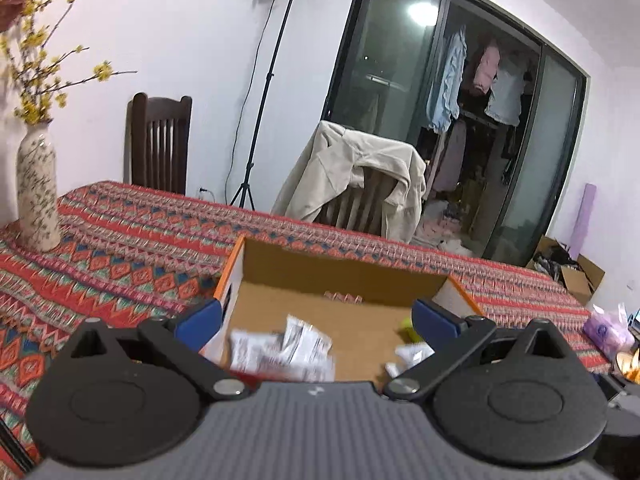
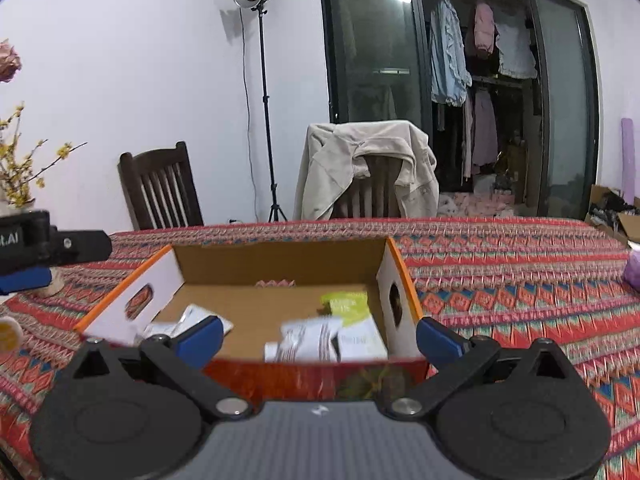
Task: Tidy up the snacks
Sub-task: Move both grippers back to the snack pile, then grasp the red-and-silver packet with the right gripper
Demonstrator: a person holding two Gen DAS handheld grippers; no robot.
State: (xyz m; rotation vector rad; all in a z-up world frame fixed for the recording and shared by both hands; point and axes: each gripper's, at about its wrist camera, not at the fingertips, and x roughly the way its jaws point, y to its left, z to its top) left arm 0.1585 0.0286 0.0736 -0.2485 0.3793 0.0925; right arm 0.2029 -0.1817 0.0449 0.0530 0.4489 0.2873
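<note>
Right gripper (image 2: pixel 318 338) facing box's (image 2: pixel 276 258) long side

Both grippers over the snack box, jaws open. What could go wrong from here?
1. The left gripper and right gripper both hover open over the same cardboard box; reaching in together, they might collide.
2. The white packets lie overlapped and look thin and flat; a pinch may take two or slip off.
3. The box seems light and sits loose on the patterned cloth; a nudge to a wall could slide it.
</note>
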